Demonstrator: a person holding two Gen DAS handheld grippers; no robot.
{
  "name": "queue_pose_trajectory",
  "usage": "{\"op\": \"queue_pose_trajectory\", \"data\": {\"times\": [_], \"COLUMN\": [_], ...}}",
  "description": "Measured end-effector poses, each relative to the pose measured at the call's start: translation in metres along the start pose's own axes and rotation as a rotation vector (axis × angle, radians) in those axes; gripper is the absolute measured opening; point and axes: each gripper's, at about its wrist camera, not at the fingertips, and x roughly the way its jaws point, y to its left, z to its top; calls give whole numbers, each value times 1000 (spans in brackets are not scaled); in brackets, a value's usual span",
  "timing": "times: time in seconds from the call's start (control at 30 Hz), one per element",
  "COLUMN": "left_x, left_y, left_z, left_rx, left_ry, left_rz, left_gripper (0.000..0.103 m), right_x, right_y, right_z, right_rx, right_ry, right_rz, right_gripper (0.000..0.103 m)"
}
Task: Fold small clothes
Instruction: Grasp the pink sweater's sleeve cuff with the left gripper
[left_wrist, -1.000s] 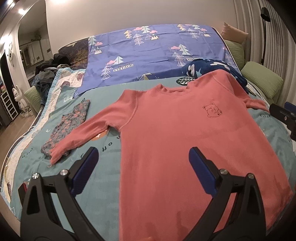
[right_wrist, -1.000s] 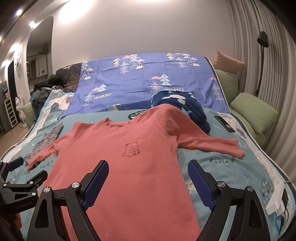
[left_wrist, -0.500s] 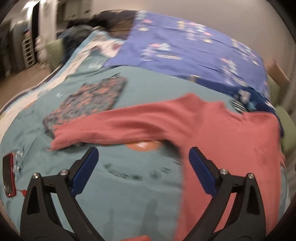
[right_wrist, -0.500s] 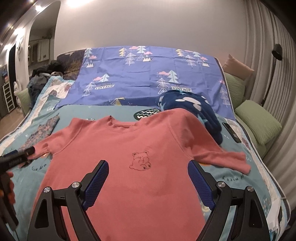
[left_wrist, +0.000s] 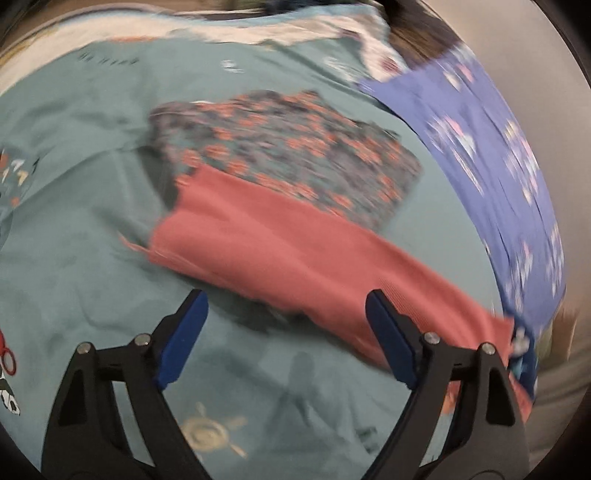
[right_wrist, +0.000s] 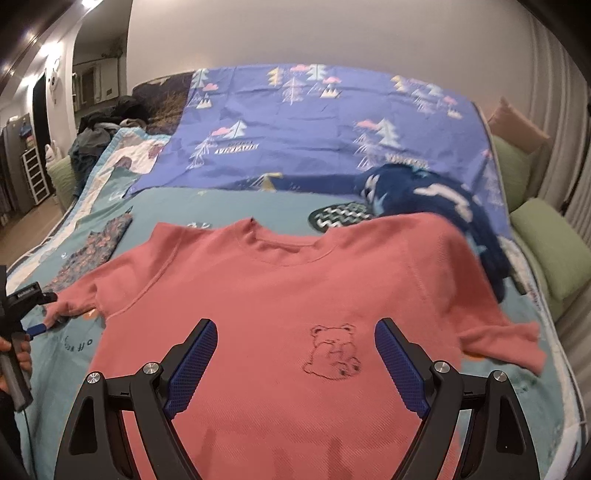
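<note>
Pink sweatshirt (right_wrist: 295, 314) lies spread flat, front up, on the teal bedspread (right_wrist: 229, 206) of the bed, its bear outline on the chest facing the right wrist camera. Starting at the left of that view, a folded floral garment (right_wrist: 99, 247) rests on the bedspread, and the sweatshirt's left sleeve (left_wrist: 280, 251) runs out toward it, the cuff lying over the floral garment's near edge. The left gripper (left_wrist: 286, 332) hovers just short of that cuff, jaws released and wide apart with nothing between them; the left wrist view is blurred. In the right wrist view the same gripper appears at the far left, close to the sleeve end. Further right, the right gripper (right_wrist: 295, 365) hangs over the sweatshirt's chest, jaws likewise spread and empty. Beyond the collar a purple sheet (right_wrist: 332, 125) with tree prints covers the far part of the bed. At the right shoulder a dark blue garment (right_wrist: 443, 199) sits bunched, and green pillows (right_wrist: 546, 236) line the right edge.
</note>
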Motion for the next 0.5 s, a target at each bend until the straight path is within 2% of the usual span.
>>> {"op": "queue_pose_trajectory", "data": {"times": [0.17,0.2,0.27,0.3,0.33,0.4,0.5], "left_x": [19,26,35,38,38,29,7], "left_y": [17,22,35,39,42,44,32], "left_z": [18,23,26,26,26,26,30], "left_rx": [-88,-113,-171,-193,-211,-230,-193], "left_ry": [2,11,37,43,42,15,-63], "left_rz": [24,19,-2,-8,-23,-50,-28], "left_gripper": [84,79,59,38,23,11,5], "right_x": [21,24,27,28,29,31,30], "right_y": [3,5,7,8,9,10,9], "right_z": [2,2,1,1,0,-1,-3], "right_rx": [0,-1,-8,-13,-18,-24,-25], "right_ry": [34,37,40,40,41,41,38], "right_rz": [12,16,20,18,16,12,15], "right_gripper": [89,89,89,89,89,89,89]}}
